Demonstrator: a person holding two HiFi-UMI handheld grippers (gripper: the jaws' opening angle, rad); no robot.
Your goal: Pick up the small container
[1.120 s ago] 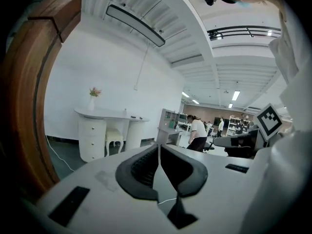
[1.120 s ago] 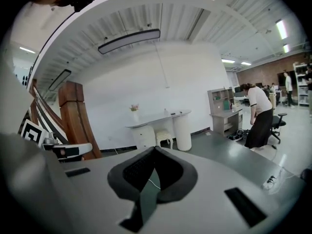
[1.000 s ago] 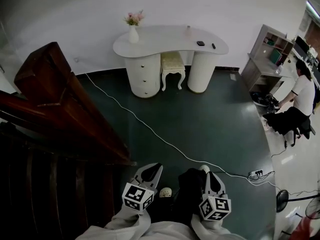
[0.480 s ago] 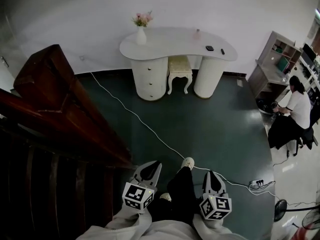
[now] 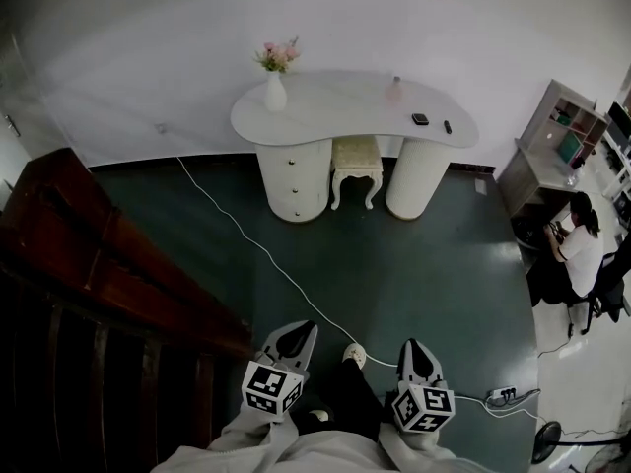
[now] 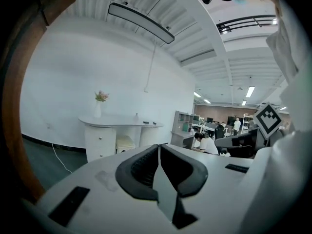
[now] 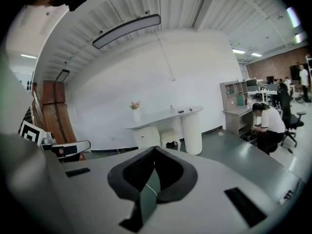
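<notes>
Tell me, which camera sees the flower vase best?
The head view: the flower vase stands biggest and unblocked on the white desk. The left gripper view and the right gripper view show it too, but smaller and farther off.

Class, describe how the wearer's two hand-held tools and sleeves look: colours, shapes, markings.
The left tool and right tool each have a pale grey body tapering to two dark ribbed pads. A white cube printed with black square markers sits on each. The sleeves are light grey.
</notes>
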